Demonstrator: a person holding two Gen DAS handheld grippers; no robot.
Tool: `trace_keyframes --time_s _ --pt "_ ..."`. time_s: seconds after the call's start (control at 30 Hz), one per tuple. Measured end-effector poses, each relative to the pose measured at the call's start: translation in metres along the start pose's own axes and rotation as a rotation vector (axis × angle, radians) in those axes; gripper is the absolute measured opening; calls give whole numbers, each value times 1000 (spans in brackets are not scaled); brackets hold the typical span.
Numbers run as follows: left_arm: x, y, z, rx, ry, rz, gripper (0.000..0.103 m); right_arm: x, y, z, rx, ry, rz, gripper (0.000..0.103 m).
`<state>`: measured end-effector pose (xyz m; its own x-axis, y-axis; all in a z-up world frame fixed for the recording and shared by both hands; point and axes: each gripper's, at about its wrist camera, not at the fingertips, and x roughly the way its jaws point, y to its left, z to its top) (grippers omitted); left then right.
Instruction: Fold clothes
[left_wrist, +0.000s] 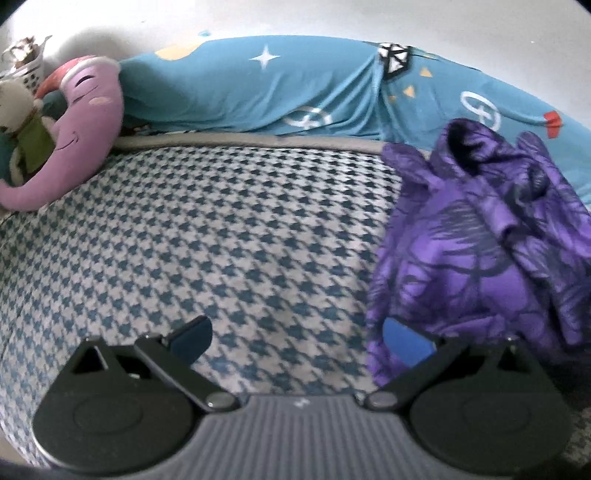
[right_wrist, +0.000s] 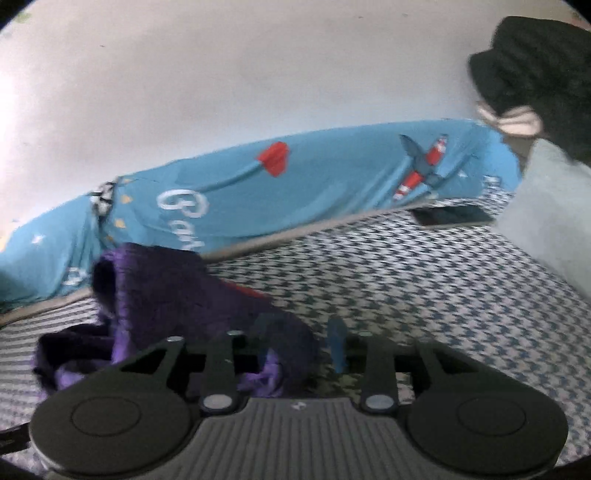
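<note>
Garment: a purple patterned garment (left_wrist: 480, 251) lay crumpled on the houndstooth bed cover (left_wrist: 221, 229), at three o'clock in the left wrist view.
Left gripper (left_wrist: 299, 341): jaws stood wide open, nothing between them; the right-hand pad overlapped the garment's lower edge, contact unclear.
Right gripper (right_wrist: 301, 350): jaws stood partly apart with purple cloth bunched between them; too blurred to tell whether it was gripped.
Writing: white script starting "Ba" on the blue bedding (right_wrist: 258, 192) at twelve o'clock; the rest was unreadable.
</note>
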<state>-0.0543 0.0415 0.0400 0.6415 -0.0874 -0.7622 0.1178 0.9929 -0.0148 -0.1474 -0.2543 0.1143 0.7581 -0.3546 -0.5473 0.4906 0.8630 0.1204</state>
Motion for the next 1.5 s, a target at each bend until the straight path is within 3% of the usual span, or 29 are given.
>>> trace_keyframes --time_s 0.17,0.43,0.57,0.77,0.83,0.9,0.93,1.0,1.3,1.5 --pt "-5 -12 4 -9 -37 -46 103 3 13 -4 -18 24 147 37" --pt "-10 -29 6 12 -60 -123 103 25 50 -8 -37 27 292 56" --pt "-3 -39 3 35 -41 -129 103 44 66 -8 -23 45 300 73" --pt "10 -50 -4 81 -1 -131 103 74 86 -19 -40 130 252 74" --pt "15 -53 -6 92 15 -127 103 77 88 -23 -55 142 223 66" --pt "20 -55 -8 95 33 -123 103 78 86 -26 -55 155 196 41" --pt "23 -55 -8 96 40 -120 103 79 84 -27 -50 161 185 36" --pt "25 -56 -10 97 49 -111 103 77 73 -27 -13 165 172 14" --pt "25 -48 -12 76 54 -84 103 58 -1 -23 135 146 -97 10" --pt "36 -30 -10 48 81 96 103 34 -33 -15 160 46 -75 14"
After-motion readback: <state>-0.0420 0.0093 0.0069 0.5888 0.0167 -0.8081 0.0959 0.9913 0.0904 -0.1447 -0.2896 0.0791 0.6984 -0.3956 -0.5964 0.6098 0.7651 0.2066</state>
